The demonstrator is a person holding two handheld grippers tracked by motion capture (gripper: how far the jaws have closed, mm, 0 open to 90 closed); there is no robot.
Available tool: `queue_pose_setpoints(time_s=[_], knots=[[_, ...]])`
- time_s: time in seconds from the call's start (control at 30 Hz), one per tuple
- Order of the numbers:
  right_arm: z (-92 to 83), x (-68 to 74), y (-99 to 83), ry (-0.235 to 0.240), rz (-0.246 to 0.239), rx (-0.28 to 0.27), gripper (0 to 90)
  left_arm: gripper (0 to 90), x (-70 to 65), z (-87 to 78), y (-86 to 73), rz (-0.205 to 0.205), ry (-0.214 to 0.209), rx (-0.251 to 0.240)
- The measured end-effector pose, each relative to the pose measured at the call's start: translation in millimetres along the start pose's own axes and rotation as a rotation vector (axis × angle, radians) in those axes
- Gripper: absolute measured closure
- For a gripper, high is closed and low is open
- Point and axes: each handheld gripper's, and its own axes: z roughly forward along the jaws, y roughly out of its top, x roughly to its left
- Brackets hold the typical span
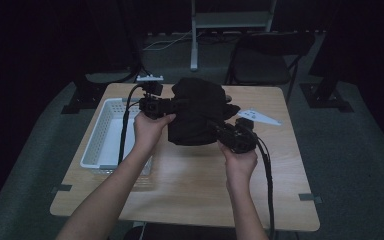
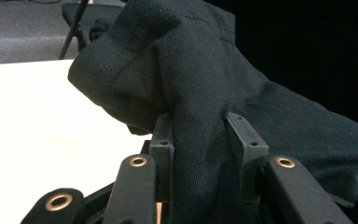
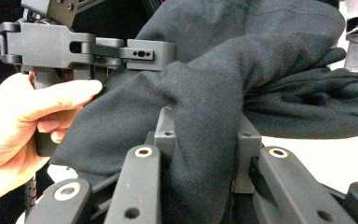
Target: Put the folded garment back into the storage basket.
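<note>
- Your left gripper (image 2: 200,154) and right gripper (image 3: 205,144) each pinch a fold of the black garment (image 1: 197,117).
- Lift evenly, right of the basket (image 1: 107,137), keeping both folds tight.

Black garment (image 1: 197,112), plain and unpatterned, with matching black stitching, was held between the black jaws of the left gripper (image 2: 207,140) and of the right gripper (image 3: 205,135). Brass-coloured rivets ringed the jaw linkages. A white slatted basket (image 1: 97,150) stood beside the left gripper on a pale wood-grain table (image 1: 190,185).
</note>
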Motion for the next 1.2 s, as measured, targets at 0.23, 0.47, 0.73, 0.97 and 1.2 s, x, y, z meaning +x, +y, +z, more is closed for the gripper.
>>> queue_pose_setpoints(time_s=[0.23,0.47,0.73,0.97,1.2], knots=[[8.0,7.2,1.0,0.017,-0.008,0.005,70.8,67.6,5.2,-10.6,-0.2,-0.005,0.010,-0.003],[16.5,15.1,0.6,0.033,-0.009,0.010,70.9,67.6,13.9,-21.1,-0.6,-0.008,0.025,-0.002],[29.3,25.5,0.7,0.059,-0.016,0.016,70.9,67.6,23.3,-35.4,-0.4,0.002,0.048,-0.001],[41.2,35.4,-0.3,0.066,-0.025,0.028,70.9,67.7,32.8,-45.8,-3.4,-0.007,0.069,0.000],[53.2,44.8,-1.0,0.085,-0.028,0.036,70.9,67.7,42.4,-58.1,-4.9,-0.013,0.091,-0.001]])
